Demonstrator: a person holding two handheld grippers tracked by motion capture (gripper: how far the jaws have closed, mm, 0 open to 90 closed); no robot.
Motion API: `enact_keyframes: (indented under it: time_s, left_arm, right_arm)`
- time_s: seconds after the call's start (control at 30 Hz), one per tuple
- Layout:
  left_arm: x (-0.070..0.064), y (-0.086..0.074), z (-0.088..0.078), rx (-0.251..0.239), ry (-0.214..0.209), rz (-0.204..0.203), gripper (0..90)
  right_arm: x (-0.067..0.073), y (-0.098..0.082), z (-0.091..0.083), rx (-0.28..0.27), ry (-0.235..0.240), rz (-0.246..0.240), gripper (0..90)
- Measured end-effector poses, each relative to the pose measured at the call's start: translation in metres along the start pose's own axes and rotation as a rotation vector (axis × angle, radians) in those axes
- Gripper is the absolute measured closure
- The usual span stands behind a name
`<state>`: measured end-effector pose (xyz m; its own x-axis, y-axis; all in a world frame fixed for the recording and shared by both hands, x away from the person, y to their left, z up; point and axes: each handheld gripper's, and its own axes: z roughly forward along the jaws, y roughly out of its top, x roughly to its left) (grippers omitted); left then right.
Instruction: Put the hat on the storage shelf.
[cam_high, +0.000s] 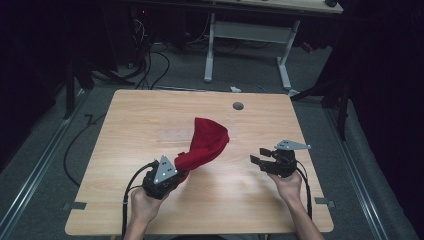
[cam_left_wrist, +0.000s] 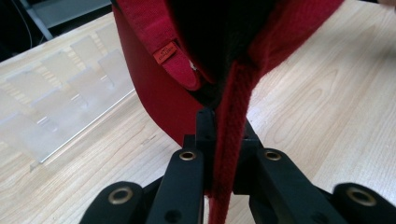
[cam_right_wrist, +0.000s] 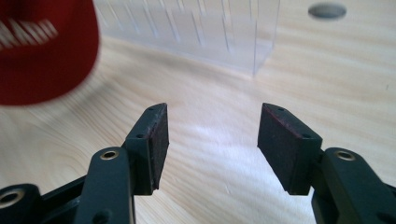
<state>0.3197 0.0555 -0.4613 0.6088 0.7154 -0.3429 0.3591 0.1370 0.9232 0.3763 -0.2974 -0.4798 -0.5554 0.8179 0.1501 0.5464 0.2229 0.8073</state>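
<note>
Now: red cap (cam_high: 207, 142) pinched at centre frame.
Left gripper (cam_high: 176, 174) clamps its edge; right gripper (cam_high: 261, 157), lower right, stands spread and empty over the table (cam_high: 135, 115).

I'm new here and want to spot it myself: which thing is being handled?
Look at the wooden table. Near its middle a red knitted hat hangs from the left gripper, whose jaws pinch its edge. It is the one soft red item there.

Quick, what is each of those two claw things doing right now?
Left gripper: jaws shut on the edge of the red cap, lifting it off the table.
Right gripper: jaws open, nothing between them.
</note>
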Motion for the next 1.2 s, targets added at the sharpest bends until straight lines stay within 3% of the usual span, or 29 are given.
enact_keyframes:
  time_s: [0.17,0.23,0.47,0.77,1.03,1.2]
  left_arm:
    - [0.006,0.005,-0.003,-0.028,0.015,-0.028,85.1]
    - [0.01,0.008,-0.004,-0.05,0.022,-0.051,85.1]
    - [0.019,0.017,-0.005,-0.1,0.043,-0.115,85.1]
    - [0.027,0.027,-0.006,-0.13,0.071,-0.148,85.0]
    - [0.031,0.033,-0.005,-0.142,0.078,-0.16,85.0]
    - [0.035,0.037,-0.006,-0.164,0.077,-0.189,85.0]
  right_arm:
    - [0.002,-0.013,0.016,0.048,-0.048,-0.034,42.5]
    - [0.003,-0.019,0.025,0.087,-0.087,-0.074,42.1]
    - [0.001,-0.029,0.035,0.11,-0.131,-0.094,40.8]
    - [-0.002,-0.035,0.04,0.137,-0.146,-0.085,39.6]
    - [-0.001,-0.035,0.04,0.139,-0.159,-0.087,38.5]
    - [-0.001,-0.035,0.04,0.139,-0.159,-0.087,38.0]
